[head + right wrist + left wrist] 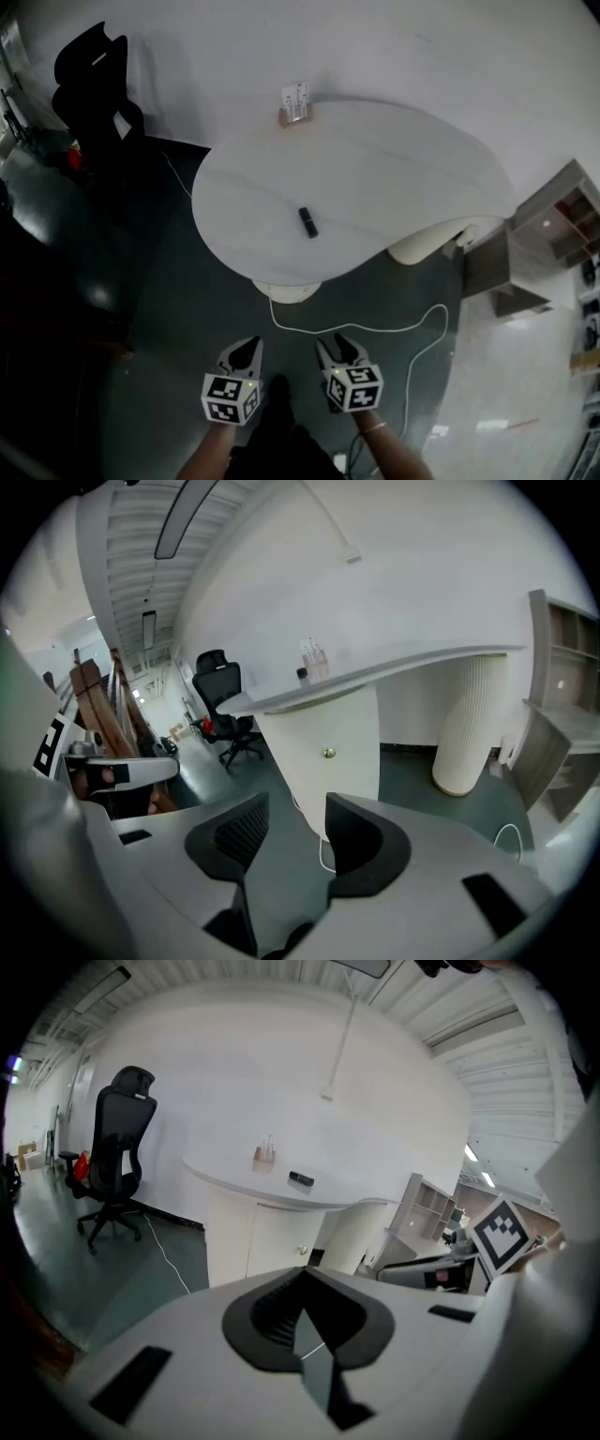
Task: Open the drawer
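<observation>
Drawer front with its round knob [329,753] sits under the white worktop [394,178], ahead and well apart. The right tool [286,808] faces it squarely, jaws narrowly apart. The left tool [305,1274] has its jaws together.

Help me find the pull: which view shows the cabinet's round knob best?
The right gripper view: the knob shows clear on the white cabinet front. The left gripper view shows it smaller and fainter; in the head view the tabletop hides it.
</observation>
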The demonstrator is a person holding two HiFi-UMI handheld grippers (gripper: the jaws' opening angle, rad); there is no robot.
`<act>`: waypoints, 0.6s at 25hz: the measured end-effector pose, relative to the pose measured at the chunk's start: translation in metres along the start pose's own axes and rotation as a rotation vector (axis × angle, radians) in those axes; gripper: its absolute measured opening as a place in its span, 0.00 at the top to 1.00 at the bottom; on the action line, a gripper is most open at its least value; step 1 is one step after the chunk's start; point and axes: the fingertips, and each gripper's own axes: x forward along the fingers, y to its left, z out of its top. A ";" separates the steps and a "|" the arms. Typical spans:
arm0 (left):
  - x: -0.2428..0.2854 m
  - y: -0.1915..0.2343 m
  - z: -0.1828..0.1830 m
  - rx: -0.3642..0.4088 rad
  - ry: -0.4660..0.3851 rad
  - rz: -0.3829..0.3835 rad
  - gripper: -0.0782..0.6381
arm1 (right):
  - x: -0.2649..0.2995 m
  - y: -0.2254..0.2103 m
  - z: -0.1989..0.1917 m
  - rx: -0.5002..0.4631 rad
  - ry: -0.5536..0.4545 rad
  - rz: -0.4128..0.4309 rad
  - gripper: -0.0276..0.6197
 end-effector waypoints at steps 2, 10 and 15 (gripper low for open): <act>0.016 0.010 -0.010 -0.003 0.003 0.009 0.89 | 0.023 -0.010 -0.011 0.001 0.017 0.001 0.70; 0.087 0.042 -0.085 -0.030 -0.011 0.029 0.89 | 0.109 -0.059 -0.078 -0.044 0.055 -0.007 0.70; 0.132 0.060 -0.141 -0.019 -0.012 0.027 0.89 | 0.169 -0.086 -0.129 -0.057 0.052 -0.004 0.70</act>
